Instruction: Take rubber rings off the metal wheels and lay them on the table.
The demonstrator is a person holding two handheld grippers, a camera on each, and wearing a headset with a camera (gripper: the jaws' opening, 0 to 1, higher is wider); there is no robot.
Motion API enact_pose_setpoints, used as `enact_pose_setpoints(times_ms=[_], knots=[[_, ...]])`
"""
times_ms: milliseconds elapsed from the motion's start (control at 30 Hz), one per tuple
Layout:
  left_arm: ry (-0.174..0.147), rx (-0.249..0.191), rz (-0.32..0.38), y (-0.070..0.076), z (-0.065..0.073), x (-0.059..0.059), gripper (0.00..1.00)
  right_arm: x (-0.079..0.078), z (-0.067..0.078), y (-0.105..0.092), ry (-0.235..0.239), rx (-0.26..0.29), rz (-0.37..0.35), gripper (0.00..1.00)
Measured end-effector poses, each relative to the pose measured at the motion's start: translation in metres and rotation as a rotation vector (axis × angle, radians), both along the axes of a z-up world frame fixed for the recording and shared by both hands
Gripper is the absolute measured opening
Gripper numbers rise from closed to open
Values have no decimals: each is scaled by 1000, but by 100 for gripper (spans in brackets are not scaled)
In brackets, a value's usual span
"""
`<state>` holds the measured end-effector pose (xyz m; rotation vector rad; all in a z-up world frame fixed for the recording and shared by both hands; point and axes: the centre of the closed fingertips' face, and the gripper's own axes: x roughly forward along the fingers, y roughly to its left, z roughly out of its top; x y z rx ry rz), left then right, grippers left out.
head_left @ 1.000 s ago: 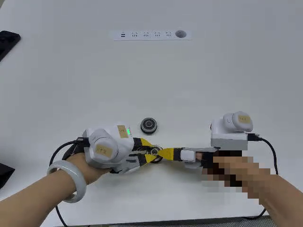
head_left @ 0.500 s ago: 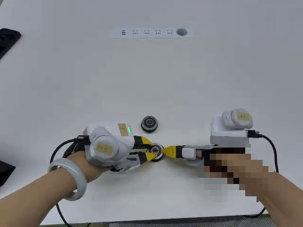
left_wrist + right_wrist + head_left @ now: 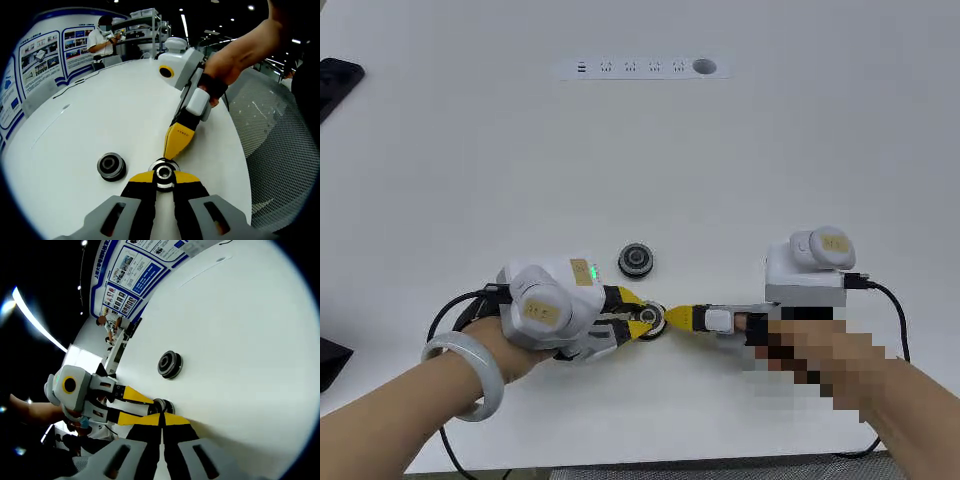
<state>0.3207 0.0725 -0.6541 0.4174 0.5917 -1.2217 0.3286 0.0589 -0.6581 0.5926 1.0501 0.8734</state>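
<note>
My left gripper [image 3: 642, 324] is shut on a small metal wheel [image 3: 652, 320] just above the table; in the left gripper view the wheel [image 3: 164, 173] sits between its yellow fingertips [image 3: 141, 177]. My right gripper [image 3: 672, 319] comes in from the right, its yellow tips together and pinching the black rubber ring on that wheel's rim [image 3: 163, 406]. It enters the left gripper view as a single yellow point [image 3: 176, 142] touching the wheel's top. A second wheel [image 3: 637, 260], its black ring still on, lies flat on the table just behind, also seen as the loose wheel [image 3: 111, 166] [image 3: 170, 364].
A white power strip [image 3: 642, 68] lies at the far side of the white table [image 3: 770, 160]. A black object [image 3: 335, 84] sits at the far left edge. Black cables [image 3: 448, 318] trail from both grippers near the front edge.
The right gripper's tips have drawn slightly to the right, from overlapping the held wheel to its right rim. The left gripper and the loose wheel have stayed put.
</note>
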Motion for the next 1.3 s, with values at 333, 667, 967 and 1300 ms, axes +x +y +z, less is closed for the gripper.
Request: enact_pose_setpoints(times_ms=[333,667,967,1300], knots=[[1,1,0,0,0,0,12,-1,4,4,5,18,-13,2],[0,2,-3,0,1,0,12,-2,8,9,3,35,-10,2],[0,4,-3,1,1,0,12,1,25,24,-32,84,7,2],[-1,15,2,1,0,1,12,1,14,11,-5,49,-30,2]])
